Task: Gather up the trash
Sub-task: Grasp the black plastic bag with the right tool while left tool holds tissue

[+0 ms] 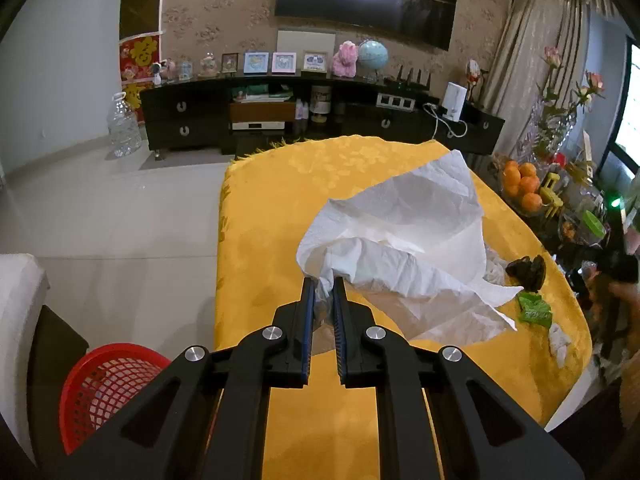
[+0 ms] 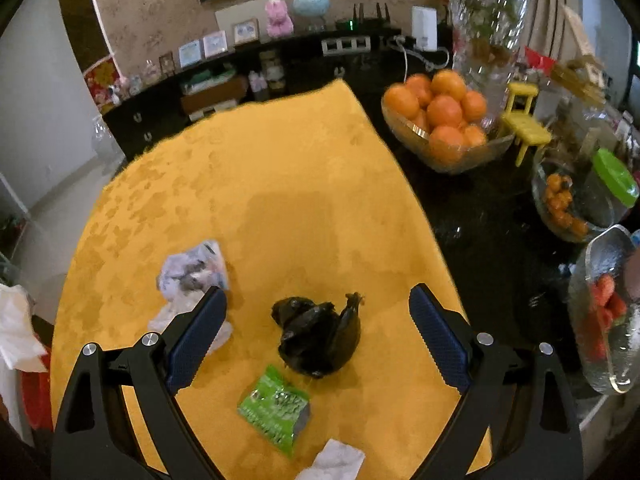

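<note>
Partway: one tissue lifted, four pieces left on the tabletop

Currently a large white tissue (image 1: 400, 240) is pinched by one corner in the clenched left gripper (image 1: 324, 288) and is held up above the yellow tabletop (image 1: 260, 220). It has not yet been dropped; a red mesh basket (image 1: 104, 388) is seen low beside the tabletop edge, taken to be the bin, though its contents cannot be made out.

The right gripper (image 2: 316, 308) is spread wide with nothing held, poised over a blackened banana peel (image 2: 320, 332) that sits between its fingers without being touched.

Still lying on the tabletop: the peel, a green wrapper (image 2: 276, 404) just in front of it, a crumpled printed wrapper (image 2: 196, 272) to the left, and a small white scrap (image 2: 336, 460) at the near edge.

Progress is judged as early to middle: one item in hand, none confirmed binned, four yet to be picked up
</note>
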Action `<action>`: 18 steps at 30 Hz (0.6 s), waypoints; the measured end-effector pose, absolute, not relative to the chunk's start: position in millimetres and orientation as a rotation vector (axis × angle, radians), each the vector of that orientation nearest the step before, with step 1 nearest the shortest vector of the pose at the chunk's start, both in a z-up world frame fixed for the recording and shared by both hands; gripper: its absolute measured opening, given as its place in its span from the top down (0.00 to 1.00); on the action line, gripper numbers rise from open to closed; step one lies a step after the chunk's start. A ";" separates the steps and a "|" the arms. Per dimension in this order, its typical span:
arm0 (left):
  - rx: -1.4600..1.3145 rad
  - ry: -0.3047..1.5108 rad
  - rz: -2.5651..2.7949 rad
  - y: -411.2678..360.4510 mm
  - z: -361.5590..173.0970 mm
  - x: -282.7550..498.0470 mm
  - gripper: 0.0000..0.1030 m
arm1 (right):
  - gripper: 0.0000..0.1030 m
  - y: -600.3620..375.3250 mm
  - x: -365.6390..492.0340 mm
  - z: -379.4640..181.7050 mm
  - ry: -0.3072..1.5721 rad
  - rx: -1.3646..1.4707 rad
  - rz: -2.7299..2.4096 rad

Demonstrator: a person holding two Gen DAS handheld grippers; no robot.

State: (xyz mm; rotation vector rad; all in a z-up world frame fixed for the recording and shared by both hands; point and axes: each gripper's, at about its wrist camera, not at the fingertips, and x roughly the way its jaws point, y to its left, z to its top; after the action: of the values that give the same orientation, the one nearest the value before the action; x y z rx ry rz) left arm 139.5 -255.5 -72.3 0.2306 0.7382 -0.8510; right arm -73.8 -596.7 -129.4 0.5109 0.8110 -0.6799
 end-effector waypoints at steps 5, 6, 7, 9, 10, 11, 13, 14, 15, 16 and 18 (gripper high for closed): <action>0.225 0.740 -0.843 -255.4 -73.6 139.7 0.91 | 0.13 -584.7 -55.3 -152.8 0.900 0.452 -0.643; 0.225 0.740 -0.842 -255.6 -74.0 139.6 0.91 | 0.13 -582.5 -52.0 -156.4 0.914 0.437 -0.642; 0.224 0.740 -0.839 -255.5 -74.0 139.3 0.91 | 0.13 -581.7 -49.4 -159.8 0.927 0.429 -0.645; 0.224 0.740 -0.837 -253.5 -74.2 140.5 0.91 | 0.16 -583.3 -47.4 -165.8 0.939 0.433 -0.657; 0.225 0.740 -0.834 -253.1 -74.2 140.6 0.91 | 0.18 -584.3 -46.4 -168.8 0.947 0.440 -0.659; 0.225 0.740 -0.831 -252.4 -74.3 141.1 0.91 | 0.22 -586.6 -45.3 -173.3 0.962 0.452 -0.655; 0.223 0.741 -0.826 -251.6 -74.1 141.8 0.91 | 0.29 -587.9 -44.1 -179.2 0.981 0.467 -0.653; 0.222 0.741 -0.825 -250.8 -73.7 142.7 0.91 | 0.34 -588.0 -43.1 -182.8 0.996 0.465 -0.652; 0.221 0.741 -0.823 -250.3 -73.3 143.1 0.91 | 0.38 -588.4 -42.2 -184.9 1.005 0.461 -0.649; 0.220 0.740 -0.820 -249.9 -73.0 143.3 0.91 | 0.41 -588.1 -41.3 -186.7 1.012 0.456 -0.646; 0.218 0.739 -0.817 -249.2 -72.4 143.2 0.91 | 0.51 -586.8 -40.6 -189.8 1.025 0.447 -0.644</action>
State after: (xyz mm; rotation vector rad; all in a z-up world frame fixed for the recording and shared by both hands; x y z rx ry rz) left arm 143.2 -249.2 -72.4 0.2184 0.7392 -0.8173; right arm -40.6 -586.8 -189.8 0.4473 1.0247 -0.6444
